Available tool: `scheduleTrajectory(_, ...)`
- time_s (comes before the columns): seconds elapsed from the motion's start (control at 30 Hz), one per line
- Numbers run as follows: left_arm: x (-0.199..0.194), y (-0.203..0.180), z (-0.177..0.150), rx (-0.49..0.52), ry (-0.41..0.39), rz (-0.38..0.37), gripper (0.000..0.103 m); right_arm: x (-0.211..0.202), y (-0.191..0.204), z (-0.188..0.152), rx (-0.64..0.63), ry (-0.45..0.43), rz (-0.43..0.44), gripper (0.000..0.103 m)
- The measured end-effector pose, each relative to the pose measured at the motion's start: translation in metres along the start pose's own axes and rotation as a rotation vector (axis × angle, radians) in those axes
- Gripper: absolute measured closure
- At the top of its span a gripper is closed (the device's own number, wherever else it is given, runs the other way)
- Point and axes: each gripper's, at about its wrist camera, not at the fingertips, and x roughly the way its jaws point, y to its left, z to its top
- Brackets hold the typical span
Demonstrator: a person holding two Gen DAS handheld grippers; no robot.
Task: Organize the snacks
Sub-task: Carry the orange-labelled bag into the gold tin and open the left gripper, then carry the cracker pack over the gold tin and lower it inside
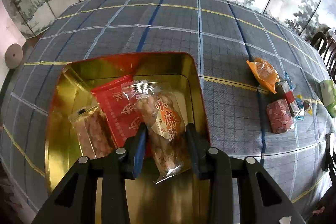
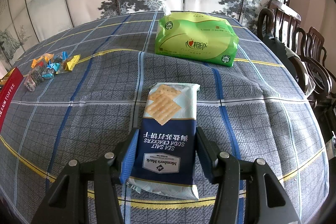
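A red tin with a gold inside stands on the plaid tablecloth. In it lie a clear twist-snack packet, a red packet and a clear packet of pinkish snacks. My left gripper is open above the tin, its fingers either side of the twist-snack packet with gaps. In the right wrist view, a blue and white soda cracker pack lies between the fingers of my right gripper, which press on both its sides. The tin's red wall shows at far left.
Loose snacks lie right of the tin: an orange packet, a red patterned packet and small wrapped candies, also in the right wrist view. A green tissue pack sits at the back. Dark chairs stand at the right.
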Motion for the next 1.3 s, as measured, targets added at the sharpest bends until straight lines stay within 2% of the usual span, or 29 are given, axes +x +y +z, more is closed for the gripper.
scheduleTrajectory(0.2, 0.001, 0.0, 0.002, 0.022, 0.004, -0.011, 0.069, 0.0, 0.0, 0.0, 0.0, 0.0, 0.0, 0.049)
scheduleTrajectory(0.27, -0.004, -0.002, 0.003, 0.042, -0.018, 0.026, 0.062, 0.0, 0.0, 0.0, 0.0, 0.0, 0.0, 0.049)
scheduleTrajectory(0.33, -0.009, -0.004, 0.003, 0.058, -0.048, 0.08, 0.043, 0.0, 0.0, 0.0, -0.001, 0.0, -0.001, 0.049)
scheduleTrajectory(0.4, -0.017, -0.002, 0.001, 0.061, -0.085, 0.104, 0.034, 0.0, 0.0, 0.0, -0.001, 0.0, -0.001, 0.049)
scheduleTrajectory(0.57, -0.057, 0.005, -0.011, 0.038, -0.186, 0.109, 0.033, 0.0, 0.0, 0.0, -0.001, 0.0, -0.001, 0.049)
scheduleTrajectory(0.67, -0.077, 0.016, -0.024, -0.009, -0.222, 0.083, 0.033, 0.0, 0.0, 0.0, -0.001, 0.0, -0.001, 0.049)
scheduleTrajectory(0.77, -0.094, 0.028, -0.045, -0.038, -0.219, 0.081, 0.033, 0.0, 0.0, 0.0, -0.002, 0.0, -0.002, 0.049)
scheduleTrajectory(0.87, -0.111, 0.039, -0.069, -0.055, -0.194, 0.031, 0.03, -0.001, 0.0, -0.001, -0.001, 0.0, -0.004, 0.05)
scheduleTrajectory(0.9, -0.115, 0.042, -0.076, -0.06, -0.191, 0.025, 0.027, -0.002, 0.001, -0.002, 0.002, 0.0, -0.002, 0.05)
scheduleTrajectory(1.0, -0.128, 0.047, -0.099, -0.07, -0.187, 0.068, 0.003, -0.008, 0.006, -0.007, 0.006, -0.002, 0.024, 0.052)
scheduleTrajectory(1.13, -0.147, 0.052, -0.124, -0.08, -0.209, 0.059, 0.001, -0.014, 0.014, -0.012, 0.025, 0.006, 0.076, 0.052)
scheduleTrajectory(1.3, -0.149, 0.057, -0.145, -0.088, -0.151, 0.029, 0.002, -0.023, 0.029, -0.017, 0.053, 0.02, 0.154, 0.052)
